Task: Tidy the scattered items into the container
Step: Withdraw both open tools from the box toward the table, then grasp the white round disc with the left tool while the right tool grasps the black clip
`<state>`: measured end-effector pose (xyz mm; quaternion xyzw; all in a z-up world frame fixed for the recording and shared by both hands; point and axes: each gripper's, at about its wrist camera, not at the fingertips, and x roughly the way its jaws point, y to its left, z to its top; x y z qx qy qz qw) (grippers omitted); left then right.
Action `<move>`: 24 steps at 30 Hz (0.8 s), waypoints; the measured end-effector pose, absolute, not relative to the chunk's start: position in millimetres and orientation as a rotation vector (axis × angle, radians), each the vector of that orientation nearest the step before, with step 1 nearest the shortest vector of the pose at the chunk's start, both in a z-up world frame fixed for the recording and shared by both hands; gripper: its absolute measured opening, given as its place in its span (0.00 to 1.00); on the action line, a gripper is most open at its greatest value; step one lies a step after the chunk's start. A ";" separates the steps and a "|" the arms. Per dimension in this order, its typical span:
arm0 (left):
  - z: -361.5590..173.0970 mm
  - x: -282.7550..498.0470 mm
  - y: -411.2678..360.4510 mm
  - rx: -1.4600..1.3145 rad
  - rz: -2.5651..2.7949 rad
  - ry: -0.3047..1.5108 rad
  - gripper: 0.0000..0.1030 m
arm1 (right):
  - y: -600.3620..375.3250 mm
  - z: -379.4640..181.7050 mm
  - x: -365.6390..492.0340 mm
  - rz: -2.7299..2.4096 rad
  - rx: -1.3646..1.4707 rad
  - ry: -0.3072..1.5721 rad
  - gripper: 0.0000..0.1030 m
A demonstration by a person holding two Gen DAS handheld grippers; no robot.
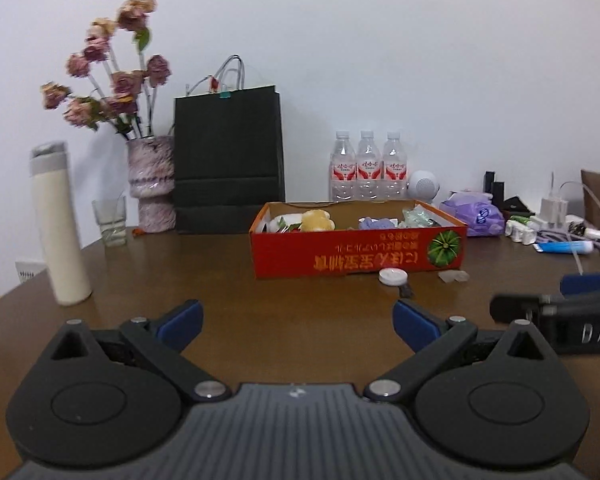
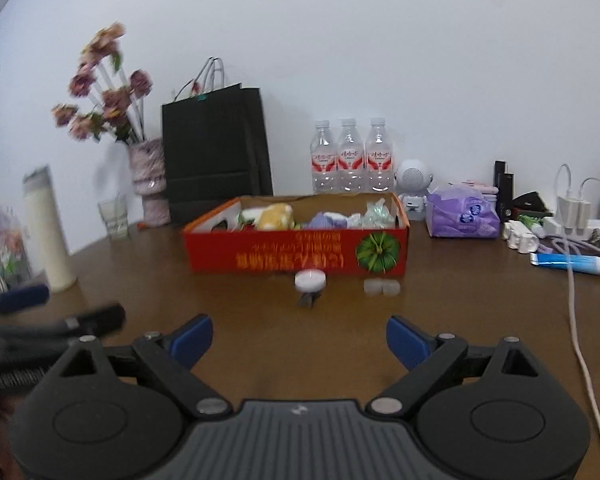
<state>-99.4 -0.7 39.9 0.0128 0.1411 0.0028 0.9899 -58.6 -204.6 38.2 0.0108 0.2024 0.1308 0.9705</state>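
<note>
**Both grippers empty above the tabletop; loose items lie in front of the red box**

The left gripper (image 1: 298,322) sits low in the left wrist frame, its blue-padded fingers (image 1: 182,320) spread wide with nothing between them. The right gripper (image 2: 299,338) shows the same condition in its own view: fingers (image 2: 406,340) spread, nothing held. Each gripper appears blurred at the edge of the other's frame.

The container, a red cardboard box (image 1: 358,254) with a green melon print and inverted yellow lettering, stands at centre frame on the brown tabletop (image 1: 260,308). It already holds a yellow plush item (image 1: 318,220), a purple item (image 1: 376,223) and clear crumpled wrapping (image 1: 416,216).

Outside the box, just in front of its near wall, lie a white round tealight (image 2: 310,280), a small dark clip (image 2: 309,300) just beside it, and a pair of translucent caps (image 2: 382,288) to the right.

At right of frame, well apart from the box: a purple tissue pack (image 2: 462,216), a blue-and-white tube (image 2: 570,263), white chargers (image 2: 574,208) and a cable (image 2: 580,340).

At the rear stand three water bottles (image 1: 366,168), a black paper bag (image 1: 228,160), a vase of dried roses (image 1: 150,180), a drinking glass (image 1: 110,220) and a cream flask (image 1: 60,224).
</note>
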 end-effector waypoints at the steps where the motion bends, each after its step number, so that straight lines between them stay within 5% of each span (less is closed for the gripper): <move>1: 37.7 -109.2 1.1 0.009 0.004 0.277 1.00 | -204.8 34.3 -67.5 0.263 0.010 0.418 0.93; 24: 3.5 -144.6 2.1 0.057 -0.024 0.296 1.00 | -214.9 4.7 -107.2 0.262 0.053 0.495 0.92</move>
